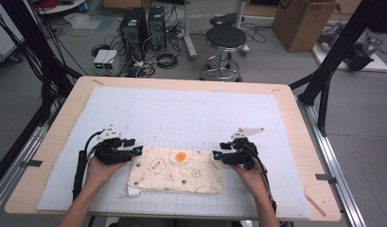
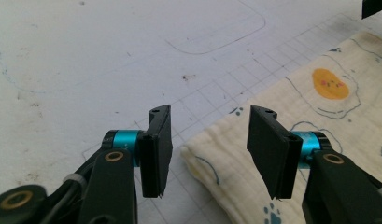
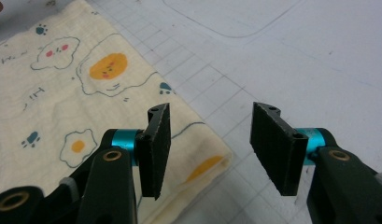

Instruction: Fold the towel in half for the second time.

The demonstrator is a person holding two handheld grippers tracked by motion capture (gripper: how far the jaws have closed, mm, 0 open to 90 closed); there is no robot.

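A cream cloth [image 1: 177,170] printed with fried eggs and paw marks lies folded flat on the white grid mat [image 1: 181,109], near the table's front edge. My left gripper [image 1: 136,152] sits at the cloth's far left corner. In the left gripper view the left gripper [image 2: 210,112] is open, and that corner of the cloth [image 2: 319,107] lies beneath the gap, with neither pad pressing on it. My right gripper [image 1: 215,155] is at the far right corner. Seen from its own camera, the right gripper [image 3: 211,109] is open over the corner of the cloth [image 3: 62,93].
The mat covers most of a wooden table [image 1: 300,142]. A faint outline is drawn on the mat [image 1: 181,125] beyond the cloth. Past the table stand a round stool [image 1: 225,38], computer towers [image 1: 134,26] and a cardboard box [image 1: 302,21]. Black frame posts [image 1: 333,61] flank the table.
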